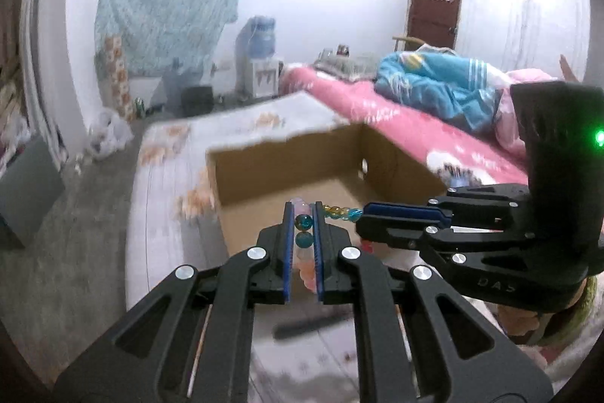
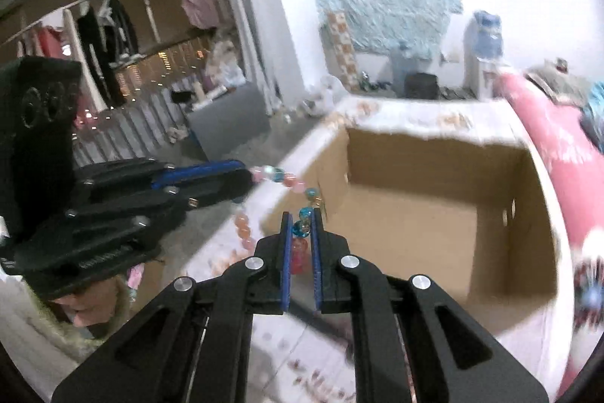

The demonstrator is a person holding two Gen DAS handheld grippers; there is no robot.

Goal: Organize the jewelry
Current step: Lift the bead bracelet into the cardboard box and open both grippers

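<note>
Black hand-held gripper (image 1: 303,225), blue pads (image 1: 288,244), silver screws, possibly fuzzy sleeve (image 2: 41,327)

Left gripper (image 1: 302,233): pointed forward and downward, jaws nearly closed, blue pads clamped on a string of beads (image 1: 304,221). Right gripper (image 2: 301,233): same downward tilt, jaws nearly closed on that string. In the left wrist view, the right gripper enters from 3 o'clock; in the right wrist view, the left enters from 9 o'clock. Fingertips near one another, not touching.
</note>
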